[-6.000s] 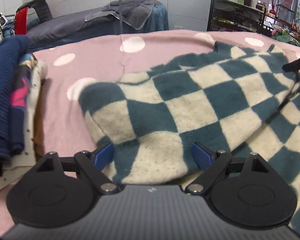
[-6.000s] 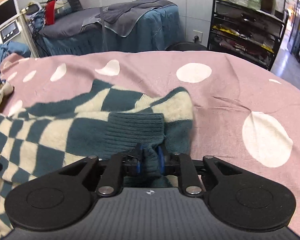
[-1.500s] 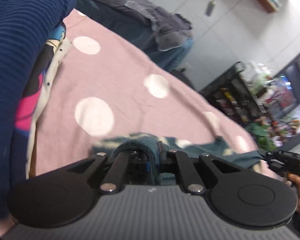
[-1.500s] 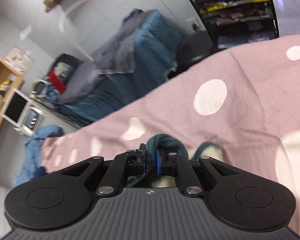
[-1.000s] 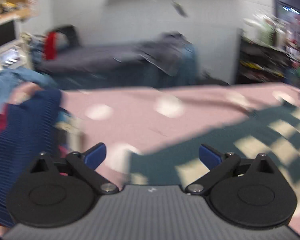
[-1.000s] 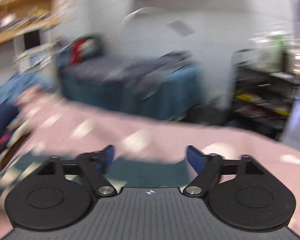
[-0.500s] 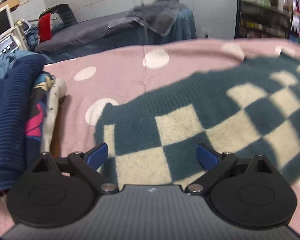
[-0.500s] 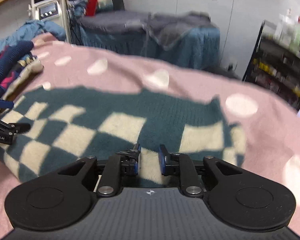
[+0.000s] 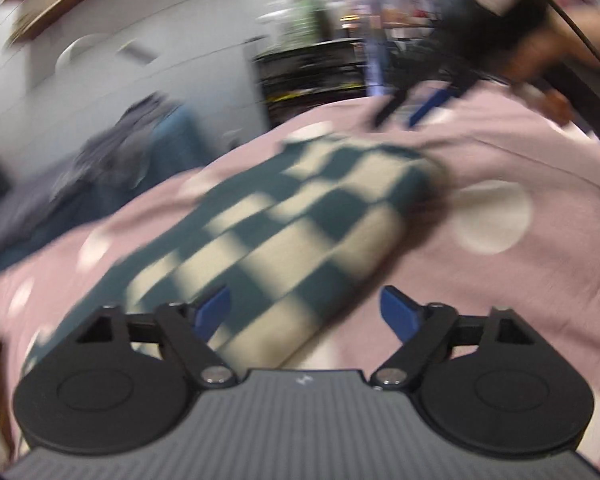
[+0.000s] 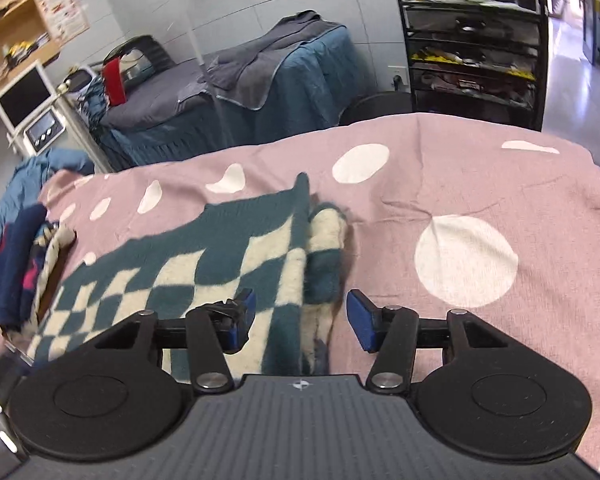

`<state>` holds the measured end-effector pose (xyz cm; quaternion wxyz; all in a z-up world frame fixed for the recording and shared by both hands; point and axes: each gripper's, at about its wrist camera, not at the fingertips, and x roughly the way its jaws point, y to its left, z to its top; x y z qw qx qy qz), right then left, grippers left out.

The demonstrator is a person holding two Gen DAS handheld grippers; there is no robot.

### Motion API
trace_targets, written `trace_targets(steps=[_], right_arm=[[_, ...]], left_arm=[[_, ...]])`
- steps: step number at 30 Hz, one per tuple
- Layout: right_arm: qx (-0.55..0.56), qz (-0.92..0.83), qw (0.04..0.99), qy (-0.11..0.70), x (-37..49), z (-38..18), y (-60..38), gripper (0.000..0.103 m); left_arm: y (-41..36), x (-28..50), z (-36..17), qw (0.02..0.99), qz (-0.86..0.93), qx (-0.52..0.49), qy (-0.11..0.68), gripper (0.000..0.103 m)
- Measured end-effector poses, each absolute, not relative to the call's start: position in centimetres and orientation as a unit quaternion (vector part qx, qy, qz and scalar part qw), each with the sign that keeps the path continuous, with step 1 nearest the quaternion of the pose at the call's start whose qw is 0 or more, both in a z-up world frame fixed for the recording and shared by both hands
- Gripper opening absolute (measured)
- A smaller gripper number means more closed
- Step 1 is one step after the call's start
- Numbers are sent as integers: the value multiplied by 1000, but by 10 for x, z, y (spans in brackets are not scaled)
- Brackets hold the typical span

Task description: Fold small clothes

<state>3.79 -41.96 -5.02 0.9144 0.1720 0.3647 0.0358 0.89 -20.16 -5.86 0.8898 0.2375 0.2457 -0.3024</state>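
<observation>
A teal and cream checkered sweater (image 9: 284, 224) (image 10: 204, 264) lies folded on the pink spotted cloth (image 10: 460, 184). My left gripper (image 9: 304, 312) hovers over the sweater's near edge; its jaws are closing, wide apart, and the pads touch nothing. The left wrist view is blurred by motion. My right gripper (image 10: 300, 316) stands over the sweater's folded right edge, jaws opening, with the thick fold between the blue pads but not pressed. In the left wrist view the right gripper (image 9: 416, 104) shows at the far side, held by a hand (image 9: 548, 60).
A stack of folded clothes (image 10: 16, 268), navy on top, sits at the left edge of the cloth. Behind stand a blue-draped bed (image 10: 260, 80), a black shelf cart (image 10: 472, 48) and a small monitor (image 10: 24, 104). Bare pink cloth lies to the right of the sweater.
My left gripper swung quickly to the right along the sweater's near edge and rolled. My right gripper went from nearly shut to wide apart and now sits at the folded right edge.
</observation>
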Motion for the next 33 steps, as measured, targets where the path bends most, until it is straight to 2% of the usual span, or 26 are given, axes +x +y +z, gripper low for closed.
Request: trace_targets(steps=[3, 7, 10, 13, 15, 18, 20, 21, 25, 30, 33], right_arm=[[185, 51, 913, 361, 35, -50, -424, 88], [189, 63, 910, 363, 29, -53, -436, 89], [162, 54, 915, 366, 31, -55, -444, 89], [158, 56, 913, 371, 35, -57, -453, 91], [166, 62, 911, 372, 39, -59, -459, 93], [179, 64, 910, 369, 43, -63, -465, 98], [183, 73, 907, 371, 49, -66, -466, 98], [191, 80, 905, 371, 52, -68, -467, 99], [236, 78, 894, 373, 68, -70, -476, 99], [248, 113, 876, 398, 96, -73, -474, 103], [270, 112, 863, 412, 115, -85, -474, 103]], left_arm=[[-253, 5, -73, 881, -302, 311, 192, 75], [-304, 14, -94, 854, -324, 357, 195, 70], [-330, 24, -100, 857, -310, 376, 169, 66], [-343, 47, -98, 859, -305, 369, 185, 51], [-336, 67, -91, 868, -307, 327, 213, 34], [-326, 86, -83, 877, -312, 272, 244, 33], [-330, 87, -88, 866, -309, 315, 237, 34], [-336, 85, -93, 858, -308, 338, 234, 37], [-341, 76, -102, 862, -299, 349, 216, 38], [-320, 89, -87, 883, -315, 241, 251, 26], [-308, 91, -79, 888, -319, 207, 259, 24]])
